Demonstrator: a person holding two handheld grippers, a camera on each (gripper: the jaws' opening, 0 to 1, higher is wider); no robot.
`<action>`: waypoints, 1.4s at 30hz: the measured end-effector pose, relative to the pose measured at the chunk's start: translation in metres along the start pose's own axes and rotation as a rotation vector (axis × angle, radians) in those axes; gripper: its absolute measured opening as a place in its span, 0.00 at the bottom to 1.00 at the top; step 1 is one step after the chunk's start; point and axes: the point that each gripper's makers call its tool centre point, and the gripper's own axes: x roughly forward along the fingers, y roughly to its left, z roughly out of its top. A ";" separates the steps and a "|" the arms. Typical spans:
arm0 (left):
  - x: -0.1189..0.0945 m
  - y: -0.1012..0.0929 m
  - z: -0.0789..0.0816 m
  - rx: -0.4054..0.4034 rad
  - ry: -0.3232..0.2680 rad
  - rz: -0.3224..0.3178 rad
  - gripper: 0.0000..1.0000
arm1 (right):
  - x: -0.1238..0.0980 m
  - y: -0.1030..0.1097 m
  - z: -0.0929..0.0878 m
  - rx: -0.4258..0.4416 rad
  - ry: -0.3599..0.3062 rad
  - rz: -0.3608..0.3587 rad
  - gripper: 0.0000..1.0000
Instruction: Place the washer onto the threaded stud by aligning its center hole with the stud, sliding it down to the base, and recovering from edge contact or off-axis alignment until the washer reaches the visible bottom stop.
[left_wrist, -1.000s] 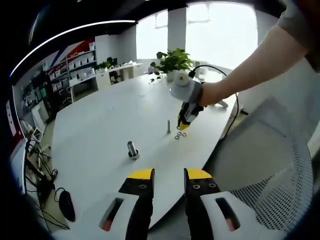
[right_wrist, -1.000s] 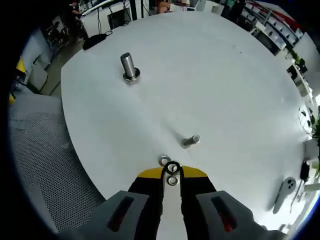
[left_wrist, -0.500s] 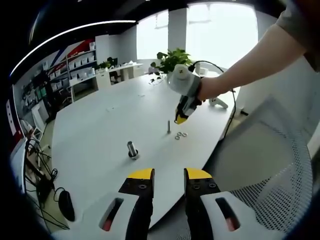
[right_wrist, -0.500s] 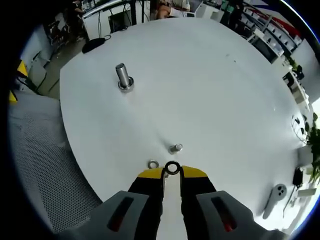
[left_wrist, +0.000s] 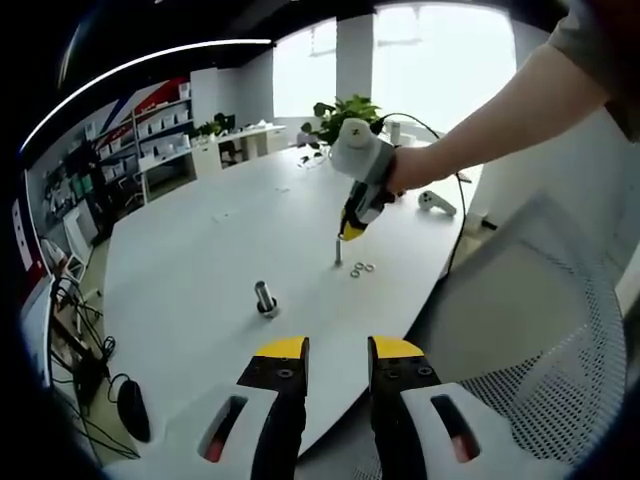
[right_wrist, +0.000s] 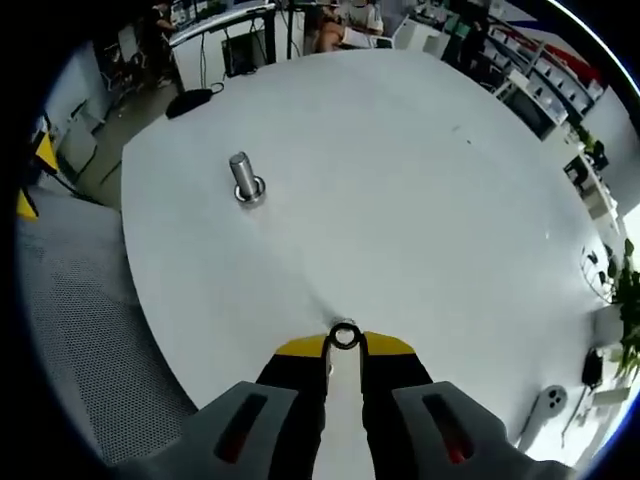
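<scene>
Right gripper view: right claw (right_wrist: 344, 344) pinches washer (right_wrist: 344, 335) (jaws near-closed).

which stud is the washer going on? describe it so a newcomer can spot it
On the big white oval table, look near the edge closest to the mesh chair. The thin upright metal stud stands right under the right claw, with two loose steel washers lying beside it. Unlike the thicker, shorter grey metal post nearer the table's middle, it is slim as a pin.
</scene>
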 end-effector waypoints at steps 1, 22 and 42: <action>0.000 0.000 0.000 0.000 0.002 0.000 0.21 | 0.000 0.000 0.001 0.007 -0.002 0.001 0.13; 0.001 0.001 -0.002 0.000 0.011 0.006 0.21 | 0.012 -0.003 0.001 -0.036 0.047 0.007 0.13; 0.001 0.003 -0.005 -0.007 0.022 0.014 0.21 | 0.035 -0.001 -0.008 -0.022 0.082 0.031 0.14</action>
